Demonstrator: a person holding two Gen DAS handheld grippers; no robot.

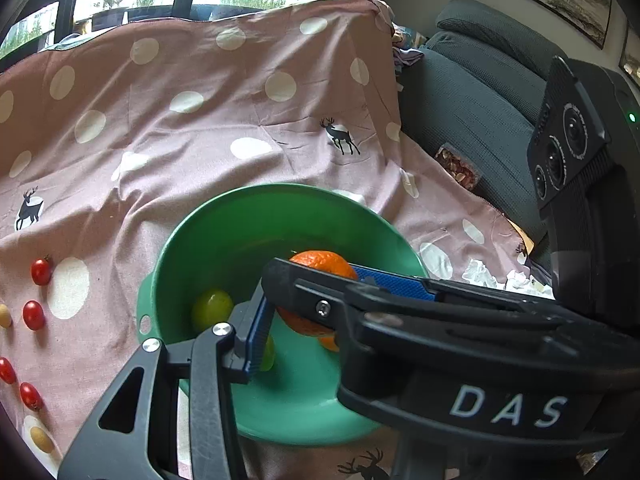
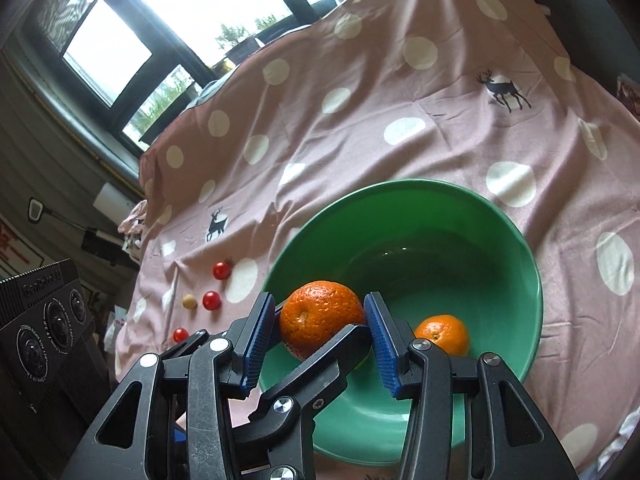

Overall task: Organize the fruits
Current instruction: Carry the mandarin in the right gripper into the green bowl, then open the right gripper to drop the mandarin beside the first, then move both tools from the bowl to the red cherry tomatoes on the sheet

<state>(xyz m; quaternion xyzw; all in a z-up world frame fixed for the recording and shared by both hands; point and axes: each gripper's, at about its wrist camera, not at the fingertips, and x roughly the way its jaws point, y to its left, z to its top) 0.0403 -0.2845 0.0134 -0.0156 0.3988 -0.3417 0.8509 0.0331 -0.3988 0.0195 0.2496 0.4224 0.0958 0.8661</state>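
A large orange (image 2: 320, 316) hangs over the near side of a green bowl (image 2: 500, 280). My right gripper (image 2: 320, 340) is shut on it, a blue pad on each side. One finger of my left gripper (image 2: 320, 364) crosses under the orange. In the left wrist view the left gripper (image 1: 296, 320) has its one visible blue pad against the orange (image 1: 320, 262). The right gripper (image 1: 316, 276) hides its other finger. A smaller orange (image 2: 442, 334) and a green fruit (image 1: 212, 312) lie in the bowl (image 1: 224, 240).
The bowl sits on a pink dotted cloth (image 1: 200, 140). Several cherry tomatoes (image 1: 41, 271) and small yellowish fruits (image 1: 5, 315) lie on it left of the bowl. A grey sofa (image 1: 480, 100), a snack packet (image 1: 458, 168) and crumpled tissues (image 1: 484, 274) are to the right.
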